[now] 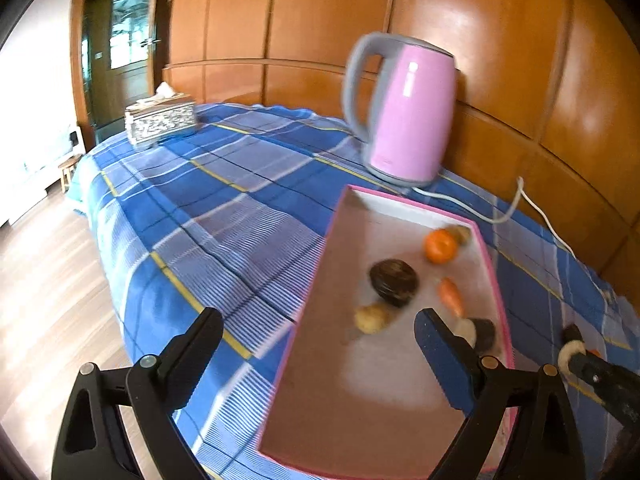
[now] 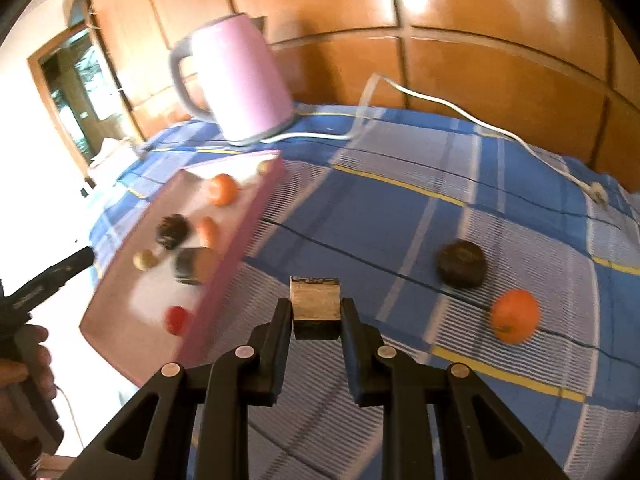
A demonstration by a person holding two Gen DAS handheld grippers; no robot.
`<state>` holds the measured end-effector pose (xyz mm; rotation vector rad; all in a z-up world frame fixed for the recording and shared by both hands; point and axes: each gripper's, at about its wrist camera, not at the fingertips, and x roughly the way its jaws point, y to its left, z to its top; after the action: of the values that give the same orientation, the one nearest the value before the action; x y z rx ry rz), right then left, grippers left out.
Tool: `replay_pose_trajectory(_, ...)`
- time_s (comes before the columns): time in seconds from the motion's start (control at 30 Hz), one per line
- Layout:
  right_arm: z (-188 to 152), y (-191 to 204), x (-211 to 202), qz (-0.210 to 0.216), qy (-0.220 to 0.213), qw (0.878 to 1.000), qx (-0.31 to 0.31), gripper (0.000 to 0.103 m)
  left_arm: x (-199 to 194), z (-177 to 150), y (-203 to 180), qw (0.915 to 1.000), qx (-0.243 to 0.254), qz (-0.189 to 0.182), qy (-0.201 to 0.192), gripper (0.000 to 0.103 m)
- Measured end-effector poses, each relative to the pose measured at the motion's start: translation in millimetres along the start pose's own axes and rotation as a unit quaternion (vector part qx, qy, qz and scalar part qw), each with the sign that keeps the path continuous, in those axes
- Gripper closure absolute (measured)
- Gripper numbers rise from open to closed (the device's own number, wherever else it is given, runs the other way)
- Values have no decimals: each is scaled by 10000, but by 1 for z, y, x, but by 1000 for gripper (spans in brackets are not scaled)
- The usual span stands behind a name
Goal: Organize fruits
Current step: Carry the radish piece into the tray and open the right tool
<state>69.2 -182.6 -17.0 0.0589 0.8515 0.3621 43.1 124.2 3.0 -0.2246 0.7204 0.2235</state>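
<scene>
Item one, nearest: right gripper (image 2: 316, 314), jaws clamped on a cut brown-skinned fruit piece (image 2: 315, 307), pale face up, held clear of the blue plaid cloth (image 2: 400, 216), presumably for carrying to the pink tray (image 2: 256, 216) at ten o'clock. Item two: left gripper (image 1: 318, 330), fingers spread wide and empty over the tray's near end, probably ready to steady it. Farther off: a dark round fruit (image 2: 461, 264) and an orange (image 2: 515, 315) loose on the cloth at two o'clock, not yet collected; pink kettle (image 2: 240, 80) rearmost.
</scene>
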Motion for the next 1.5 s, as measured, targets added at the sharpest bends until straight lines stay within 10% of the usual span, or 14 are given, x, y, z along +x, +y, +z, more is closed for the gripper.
replay_pose_trajectory(0.33,23,77,17,1050,200,9930,-505,79,5,5,12,9998,-153,135,-8,6)
replay_pose_trajectory(0.7,20,102,40,1024,352,9926,-547,75,5,-2,0,10000,-11,-2,60,6)
replay_pose_trajectory(1.5,-21,-16,-16,-856,-235,9947,516,73,-8,-17,-37,9972,493,-557,101,6)
